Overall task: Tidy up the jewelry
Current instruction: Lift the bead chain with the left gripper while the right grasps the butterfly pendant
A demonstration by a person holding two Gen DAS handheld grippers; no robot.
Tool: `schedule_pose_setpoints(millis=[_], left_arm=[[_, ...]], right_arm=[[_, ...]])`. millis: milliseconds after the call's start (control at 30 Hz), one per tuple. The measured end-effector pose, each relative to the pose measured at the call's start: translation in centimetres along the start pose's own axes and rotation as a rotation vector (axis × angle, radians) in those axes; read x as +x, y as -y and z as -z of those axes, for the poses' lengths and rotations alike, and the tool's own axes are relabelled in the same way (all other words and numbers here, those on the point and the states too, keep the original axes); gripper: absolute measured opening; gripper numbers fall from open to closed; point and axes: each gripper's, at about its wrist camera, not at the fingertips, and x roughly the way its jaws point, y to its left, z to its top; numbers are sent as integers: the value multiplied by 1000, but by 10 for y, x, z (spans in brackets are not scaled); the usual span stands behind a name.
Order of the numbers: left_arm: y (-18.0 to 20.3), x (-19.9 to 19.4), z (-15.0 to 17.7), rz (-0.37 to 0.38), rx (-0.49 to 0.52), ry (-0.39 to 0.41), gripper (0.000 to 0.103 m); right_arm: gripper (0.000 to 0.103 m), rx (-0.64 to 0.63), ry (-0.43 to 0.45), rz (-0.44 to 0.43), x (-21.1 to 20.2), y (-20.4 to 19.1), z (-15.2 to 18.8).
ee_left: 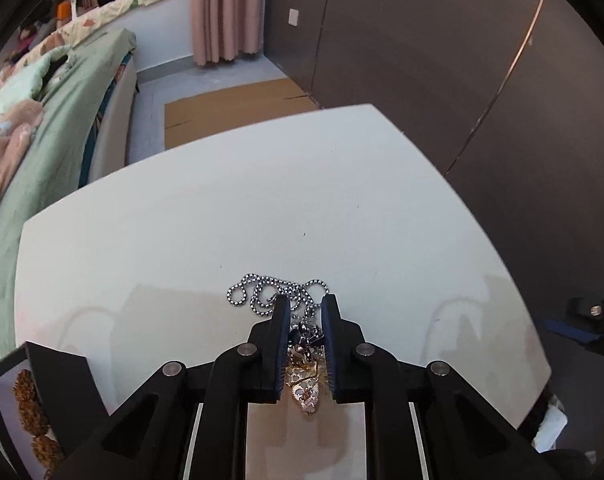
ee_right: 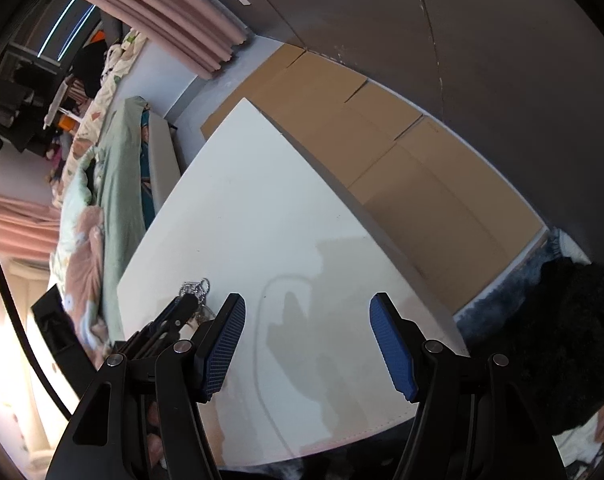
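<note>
A tangle of jewelry lies on the white table [ee_left: 222, 208]: a silver ball chain [ee_left: 262, 292] coiled at the far side, a dark pendant [ee_left: 304, 338] and a gold chain [ee_left: 308, 388] nearer me. My left gripper [ee_left: 305, 300] points steeply down, its jaws narrowed onto the tangle, with the pendant and gold chain pinched between the pads. In the right wrist view the left gripper's fingers [ee_right: 186, 304] show at the left beside the silver chain [ee_right: 194, 287]. My right gripper [ee_right: 307, 304] hangs open over bare table [ee_right: 262, 200], holding nothing.
A black box [ee_left: 62, 380] with brown beads [ee_left: 32, 408] inside stands at the table's near left corner. A bed with green bedding [ee_left: 62, 140] runs along the left. Flat cardboard [ee_right: 402, 160] lies on the floor beyond the table. A black fluffy thing [ee_right: 562, 340] sits at the right.
</note>
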Motion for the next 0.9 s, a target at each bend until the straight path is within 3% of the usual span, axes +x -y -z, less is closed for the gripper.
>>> schedule_pose_setpoints(millis=[567, 900], left_arm=[[-24, -63, -14, 143, -100, 139, 9], [-60, -114, -19, 177, -170, 260, 9]], right_arm=[[65, -120, -66, -10, 32, -43, 12], [65, -300, -112, 12, 61, -92, 32]])
